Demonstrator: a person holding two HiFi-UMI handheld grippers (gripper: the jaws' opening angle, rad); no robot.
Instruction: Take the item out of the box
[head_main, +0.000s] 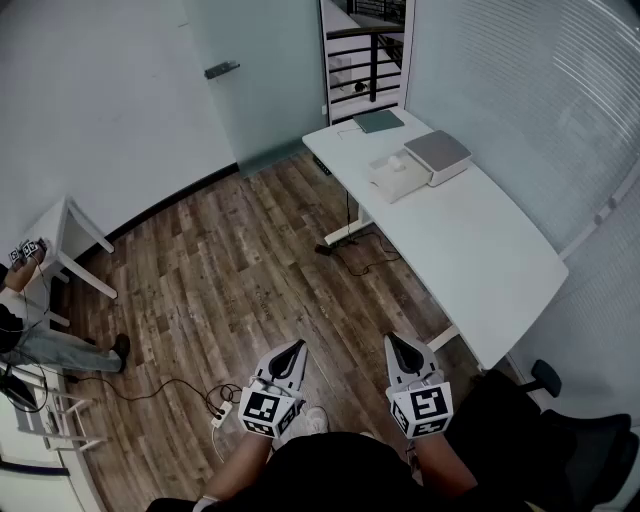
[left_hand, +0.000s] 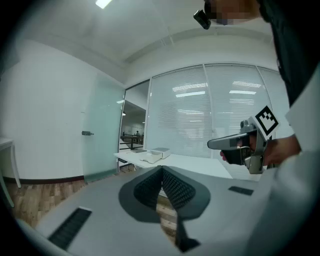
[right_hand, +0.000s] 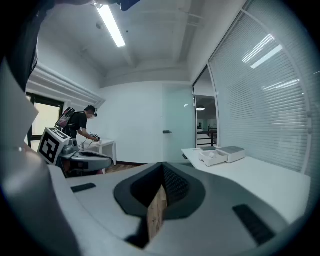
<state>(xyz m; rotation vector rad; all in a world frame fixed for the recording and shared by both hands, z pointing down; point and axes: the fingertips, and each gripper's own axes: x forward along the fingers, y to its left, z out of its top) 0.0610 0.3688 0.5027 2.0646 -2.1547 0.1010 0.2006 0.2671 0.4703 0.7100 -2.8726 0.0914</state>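
An open white box (head_main: 398, 177) sits at the far end of the long white table (head_main: 480, 250), its grey-topped lid part (head_main: 437, 152) beside it. Something small and white lies in the tray; I cannot tell what it is. The box also shows far off in the left gripper view (left_hand: 155, 156) and in the right gripper view (right_hand: 220, 155). Both grippers are held low in front of the person, well short of the table. My left gripper (head_main: 292, 350) is shut with nothing in it. My right gripper (head_main: 398, 344) is shut and empty too.
A dark green pad (head_main: 378, 121) lies at the table's far corner. A black office chair (head_main: 560, 430) stands at the right. Cables and a power strip (head_main: 222, 410) lie on the wood floor. Another person (head_main: 30, 320) works at a small white table (head_main: 70, 225) on the left.
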